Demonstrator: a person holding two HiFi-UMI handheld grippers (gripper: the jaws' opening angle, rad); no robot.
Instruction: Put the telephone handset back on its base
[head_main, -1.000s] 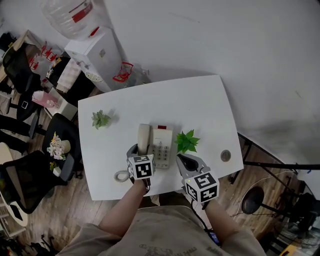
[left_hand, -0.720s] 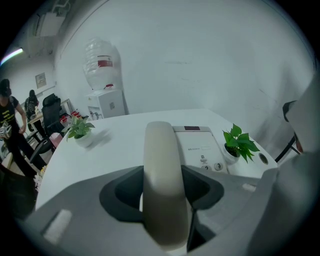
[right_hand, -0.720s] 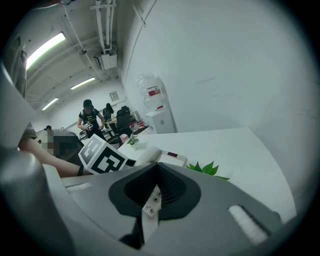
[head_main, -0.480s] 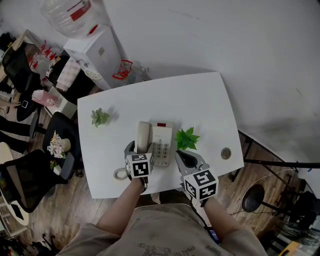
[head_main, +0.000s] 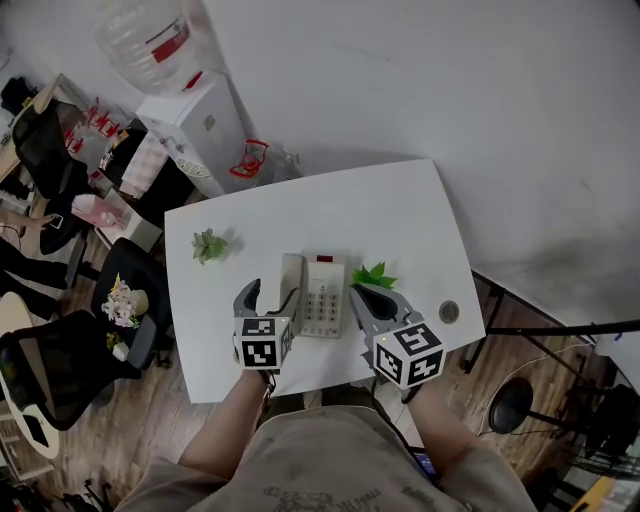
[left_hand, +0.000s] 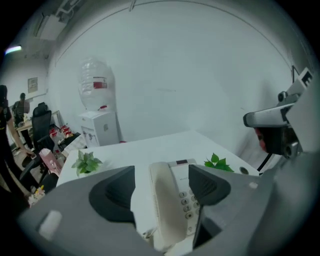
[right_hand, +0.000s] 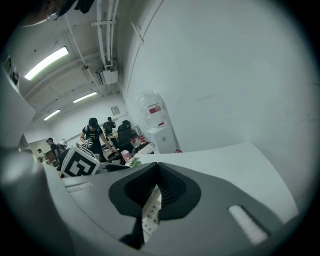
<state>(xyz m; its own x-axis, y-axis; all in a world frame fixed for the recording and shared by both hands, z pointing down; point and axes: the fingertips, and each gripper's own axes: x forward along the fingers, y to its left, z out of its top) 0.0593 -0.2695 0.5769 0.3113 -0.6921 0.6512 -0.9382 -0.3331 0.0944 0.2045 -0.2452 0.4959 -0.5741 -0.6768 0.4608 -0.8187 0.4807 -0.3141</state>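
The beige telephone base (head_main: 325, 297) sits near the front of the white table (head_main: 330, 210). Its handset (head_main: 291, 284) lies along the base's left side, in the cradle. My left gripper (head_main: 267, 299) stands open just in front of the handset's near end. In the left gripper view the handset (left_hand: 167, 210) runs between the two dark pads (left_hand: 112, 194) without touching either, and the keypad (left_hand: 188, 199) shows beside it. My right gripper (head_main: 374, 302) hovers shut to the right of the base; through its thin gap (right_hand: 156, 192) I glimpse the keypad (right_hand: 149, 216).
A small pale plant (head_main: 209, 244) stands at the table's left, and a bright green plant (head_main: 376, 275) just right of the phone. A small round object (head_main: 449, 313) lies near the right edge. A water dispenser (head_main: 196, 122) and office chairs (head_main: 60, 365) are off to the left.
My left gripper has drawn back toward me and a little left, away from the handset, with its jaws now wider apart. The handset stays on the base. My right gripper has barely moved.
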